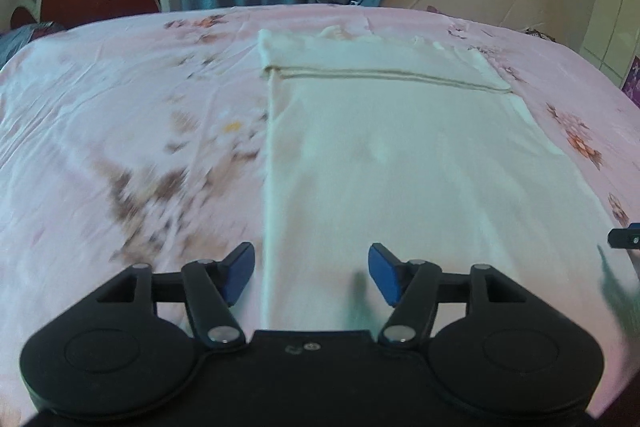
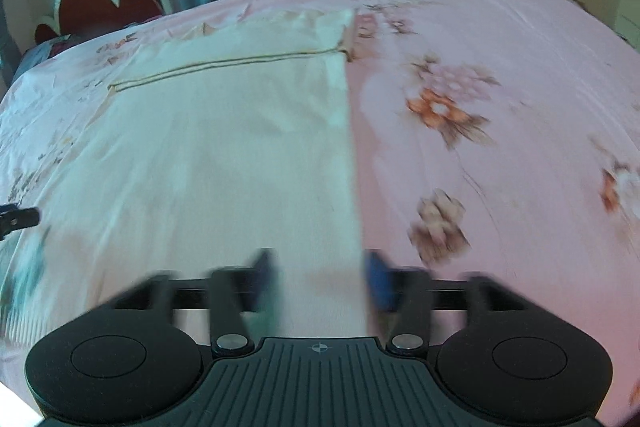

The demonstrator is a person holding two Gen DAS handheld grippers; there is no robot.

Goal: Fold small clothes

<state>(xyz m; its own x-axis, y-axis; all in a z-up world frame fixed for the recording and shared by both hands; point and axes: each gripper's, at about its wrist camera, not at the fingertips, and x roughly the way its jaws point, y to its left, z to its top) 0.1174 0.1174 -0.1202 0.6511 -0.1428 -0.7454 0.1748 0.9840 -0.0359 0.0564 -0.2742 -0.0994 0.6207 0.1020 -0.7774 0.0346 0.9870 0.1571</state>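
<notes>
Fingers first: on our left gripper (image 1: 311,275) the blue fingers (image 1: 239,273) are standing spread, with nothing pinched between them, and they are straddling the left edge of the cream garment (image 1: 400,155) from above. Our right gripper (image 2: 320,277) is showing its fingers (image 2: 378,281) spread too, though they are blurred; the garment's right edge is running between them, and we are seeing no cloth gripped.

That cream garment is lying flat on the pink floral bed sheet (image 1: 120,107), already narrowed into a long panel with a hemmed edge lying across it near the far end.

We are judging the risks like this. Both pairs of fingers are sitting over the near corners, so closing now could be catching the sheet together with the cloth and dragging it up into the fold. Pinching only the top layer could be peeling the panel apart and undoing the side folds. If one hand is lifting ahead of the other, the fold line could be skewing and the far hem shifting. The blur in the right view suggests quick movement, which is making a missed corner likelier.

Both grippers are pointing steeply down and forward over the near end, side by side; the tip of each is peeking in at the edge of the other's view.
</notes>
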